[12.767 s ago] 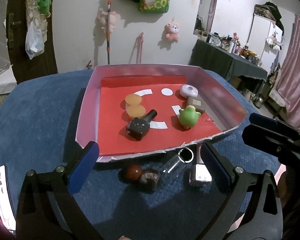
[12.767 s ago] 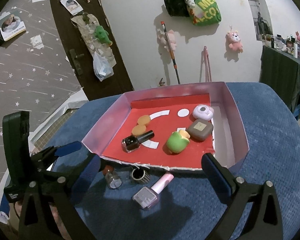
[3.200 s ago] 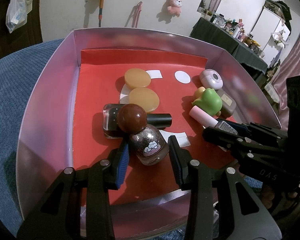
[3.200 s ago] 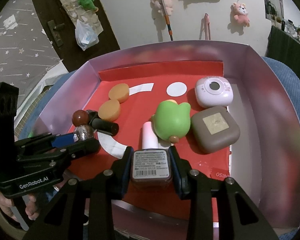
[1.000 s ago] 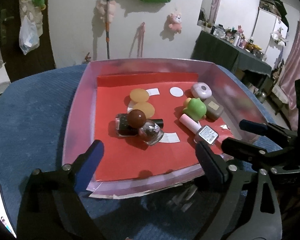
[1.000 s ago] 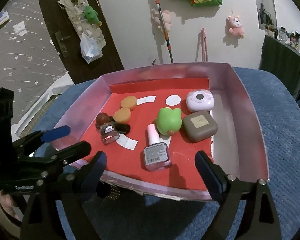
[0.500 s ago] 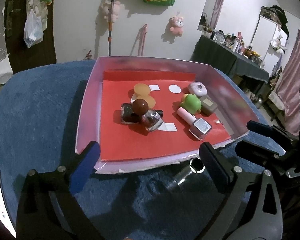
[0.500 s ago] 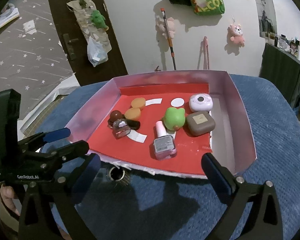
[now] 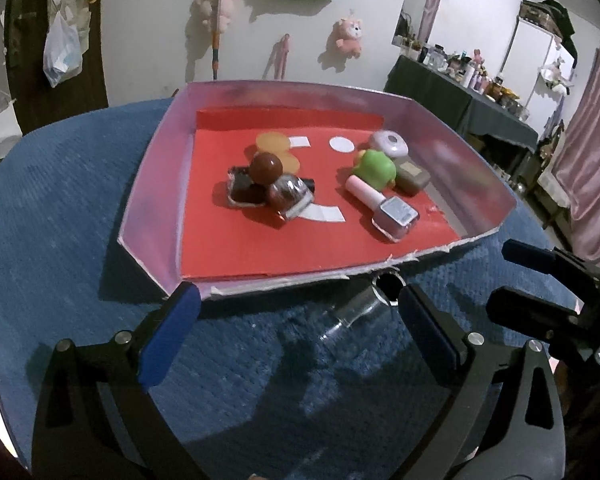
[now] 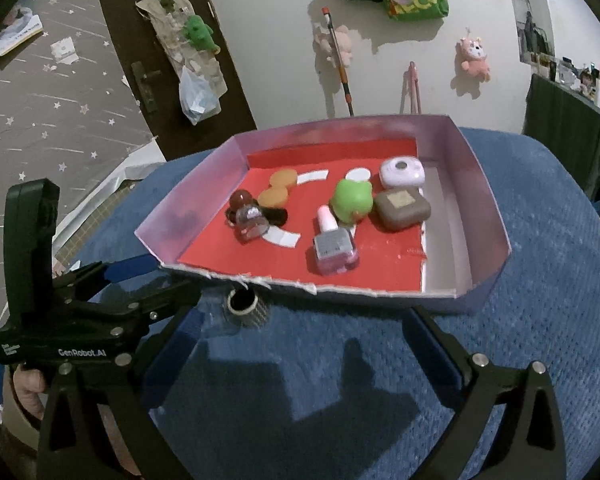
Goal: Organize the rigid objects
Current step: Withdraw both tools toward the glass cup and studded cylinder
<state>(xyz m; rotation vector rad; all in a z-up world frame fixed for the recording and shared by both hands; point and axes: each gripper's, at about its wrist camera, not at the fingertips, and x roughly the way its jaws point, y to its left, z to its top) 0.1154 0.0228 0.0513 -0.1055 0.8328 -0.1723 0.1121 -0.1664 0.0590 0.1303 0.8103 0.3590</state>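
Both tools tilt downward over the blue bench (image 9: 60, 184); the left tool (image 9: 296, 320) and right tool (image 10: 300, 344) gape wide, having just opened, nothing gripped; a clear bottle (image 9: 352, 312) lies blurred between the left tool's fingers, near the tray (image 9: 156, 184).

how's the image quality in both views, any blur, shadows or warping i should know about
Left wrist view: strong fisheye bending, dark corners; the clear bottle on the blue cloth is smeared and hard to make out. Right wrist view: same warping; the right claw throws hard shadows on the cloth, and the tray contents read sharp.
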